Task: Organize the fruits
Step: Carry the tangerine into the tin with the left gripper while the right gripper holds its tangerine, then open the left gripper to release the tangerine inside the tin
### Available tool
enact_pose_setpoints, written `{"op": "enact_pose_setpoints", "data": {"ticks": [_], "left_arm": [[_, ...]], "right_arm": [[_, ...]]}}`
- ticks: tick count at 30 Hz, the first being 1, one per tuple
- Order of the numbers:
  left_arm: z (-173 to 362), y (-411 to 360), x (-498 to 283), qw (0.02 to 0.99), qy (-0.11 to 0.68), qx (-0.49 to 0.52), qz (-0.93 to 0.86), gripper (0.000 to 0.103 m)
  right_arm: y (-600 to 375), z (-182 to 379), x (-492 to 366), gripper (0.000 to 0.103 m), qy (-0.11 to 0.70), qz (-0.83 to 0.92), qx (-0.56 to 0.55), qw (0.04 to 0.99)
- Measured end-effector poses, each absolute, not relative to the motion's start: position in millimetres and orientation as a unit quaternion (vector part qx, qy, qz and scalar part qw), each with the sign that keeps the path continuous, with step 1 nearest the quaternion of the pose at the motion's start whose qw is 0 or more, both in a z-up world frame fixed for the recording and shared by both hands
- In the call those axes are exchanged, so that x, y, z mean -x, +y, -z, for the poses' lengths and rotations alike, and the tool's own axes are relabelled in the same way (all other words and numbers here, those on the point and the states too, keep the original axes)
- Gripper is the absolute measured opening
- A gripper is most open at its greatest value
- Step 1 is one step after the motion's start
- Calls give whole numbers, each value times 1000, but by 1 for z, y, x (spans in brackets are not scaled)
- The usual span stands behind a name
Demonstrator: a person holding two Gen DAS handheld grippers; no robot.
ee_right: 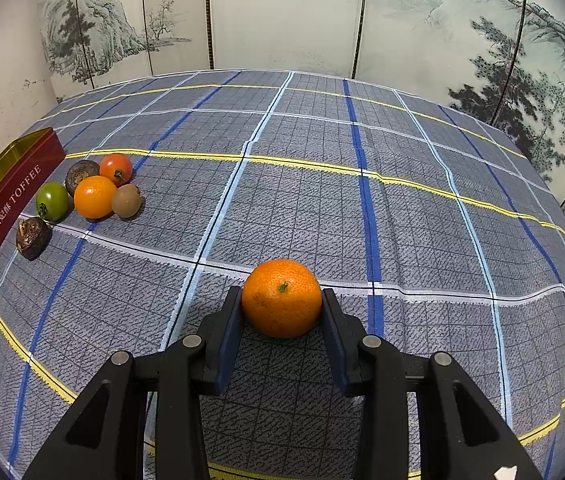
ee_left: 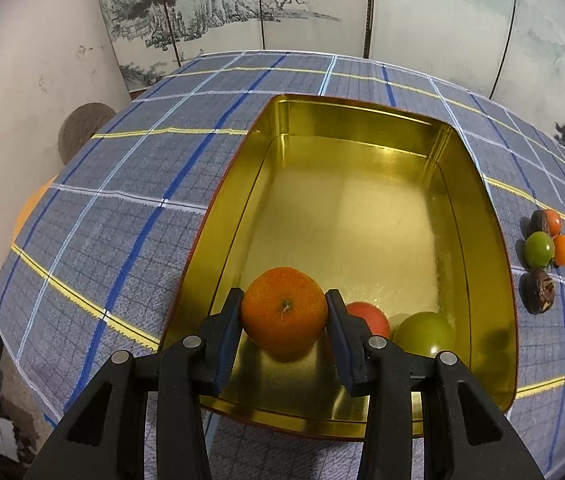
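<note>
1. The left gripper (ee_left: 284, 314) is clamping an orange mandarin (ee_left: 284, 312) between its two blue-padded fingers (ee_left: 229, 332), holding it just over the near end of a gold-lined tin (ee_left: 498, 272) that is sitting open on a plaid tablecloth (ee_left: 122, 208).

2. A red tomato (ee_left: 368, 318) and a green tomato (ee_left: 424, 332) are already lying in the tin's near corner, just beside the held mandarin.

3. The right gripper (ee_right: 281, 304) is gripping a second mandarin (ee_right: 281, 298) over the bare cloth, well apart from the tin's red "TOFFEE" side (ee_right: 6, 208).

4. The remaining fruit is waiting in a cluster near that red side: a green tomato (ee_right: 52, 201), an orange (ee_right: 94, 197), a red tomato (ee_right: 116, 169), a kiwi (ee_right: 126, 200) and two dark brown pieces (ee_right: 33, 237).

5. Risk, as judged from here: a release from any height is likely to send the round mandarin rolling across the slick metal floor, or knocking into the two tomatoes beside it.

6. A second risk: the fingers, pointing steeply down, are sitting close to the near wall, so a careless withdrawal could be catching the rim and shifting the tin.

7. Both hands are angling their grippers downward; whether the right mandarin is touching the cloth cannot be told.
</note>
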State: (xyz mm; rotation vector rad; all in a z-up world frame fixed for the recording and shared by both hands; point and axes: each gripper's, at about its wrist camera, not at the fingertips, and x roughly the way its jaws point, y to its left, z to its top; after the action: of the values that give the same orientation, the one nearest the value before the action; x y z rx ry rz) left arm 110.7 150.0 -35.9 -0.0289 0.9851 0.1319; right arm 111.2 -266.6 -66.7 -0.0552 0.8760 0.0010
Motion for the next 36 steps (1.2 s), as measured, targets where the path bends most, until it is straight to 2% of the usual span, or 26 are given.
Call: {"op": "enact_pose_setpoints", "data": {"ticks": [23, 28, 36], "left_arm": [[41, 150, -109, 875, 480, -8, -68, 43], [34, 149, -107, 882, 467, -14, -69, 51], [22, 141, -102, 890, 450, -29, -66, 52]], "right_arm": [[-267, 67, -111, 35, 424, 0, 27, 905], [-267, 67, -111, 35, 424, 0, 27, 905], [-267, 67, -111, 35, 424, 0, 27, 905]]}}
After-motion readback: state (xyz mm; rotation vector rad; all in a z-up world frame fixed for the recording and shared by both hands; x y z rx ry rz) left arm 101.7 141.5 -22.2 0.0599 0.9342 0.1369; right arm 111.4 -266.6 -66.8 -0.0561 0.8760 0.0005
